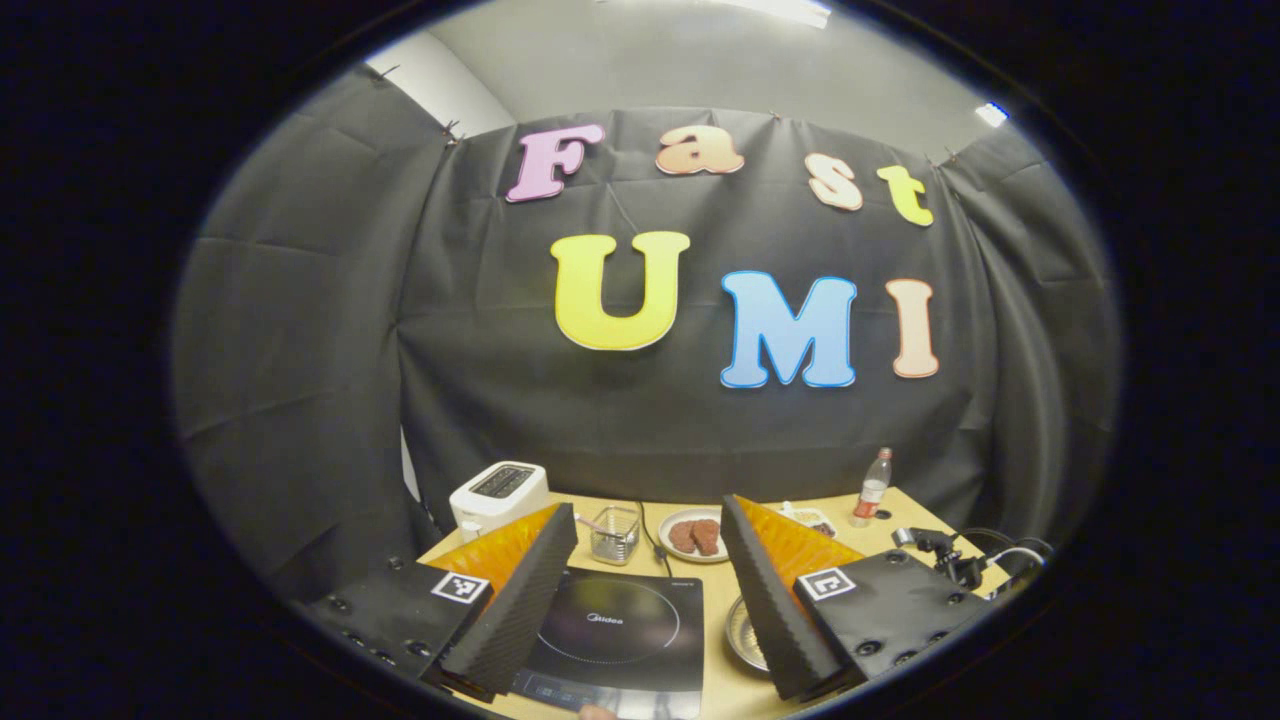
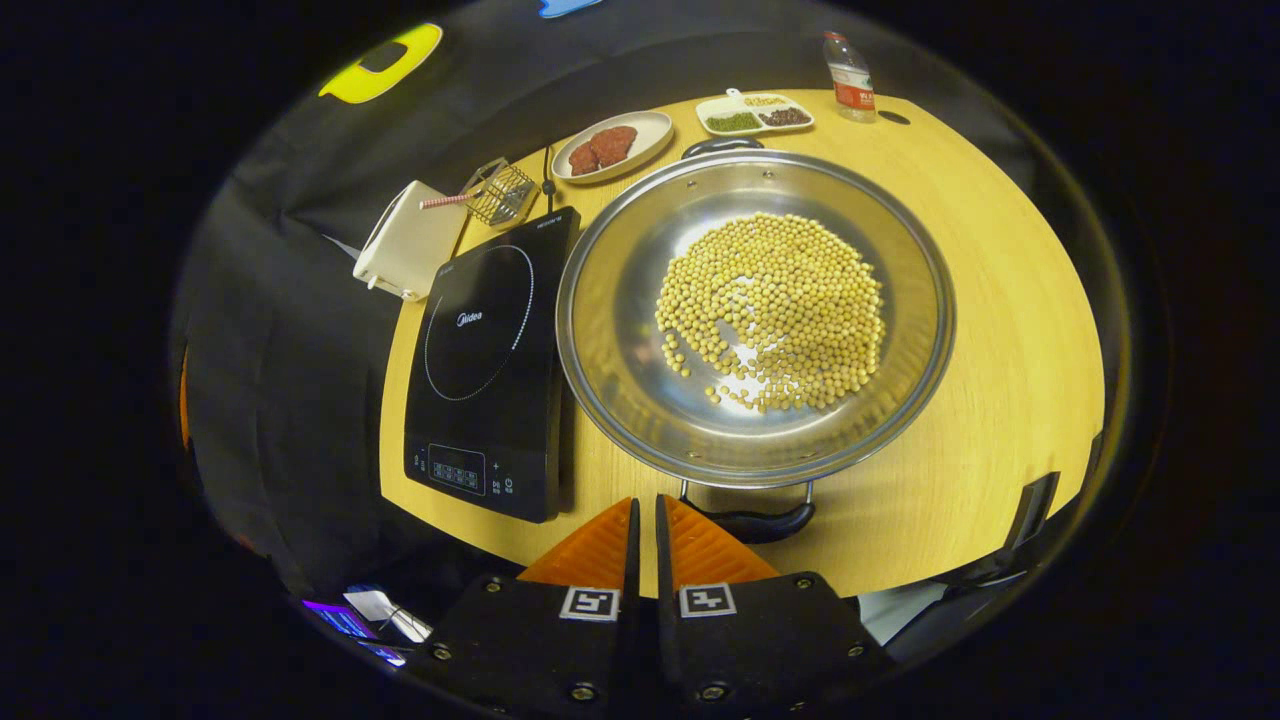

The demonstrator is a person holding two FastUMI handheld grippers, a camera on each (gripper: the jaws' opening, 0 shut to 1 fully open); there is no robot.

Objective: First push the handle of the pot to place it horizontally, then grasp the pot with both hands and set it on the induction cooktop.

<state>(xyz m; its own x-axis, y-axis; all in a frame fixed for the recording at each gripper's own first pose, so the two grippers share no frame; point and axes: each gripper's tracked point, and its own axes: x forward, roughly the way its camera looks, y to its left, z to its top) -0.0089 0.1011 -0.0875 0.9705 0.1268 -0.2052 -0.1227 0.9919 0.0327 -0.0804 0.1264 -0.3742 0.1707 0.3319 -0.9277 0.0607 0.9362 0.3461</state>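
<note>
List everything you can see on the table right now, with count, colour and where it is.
pot: one, steel, on the table right of the cooktop
soybeans: many, yellow, in the pot
cooktop: one, black, left of the pot
toaster: one, white, behind the cooktop
wire basket: one, metal, beside the toaster
plate: one, white, holding red-brown pieces
divided dish: one, white, at the back
bottle: one, clear, back edge
table: one, wooden
left gripper: open
right gripper: shut, empty

Pot [image 2: 640, 400]: wide, shallow steel pan on the wooden table, upright, holding a layer of yellow beans [image 2: 775, 310].
Near handle [image 2: 755, 520]: black, pointing toward the table edge.
Induction cooktop [image 2: 490, 370]: black, flat, just beside the pot, nothing on it.
</note>
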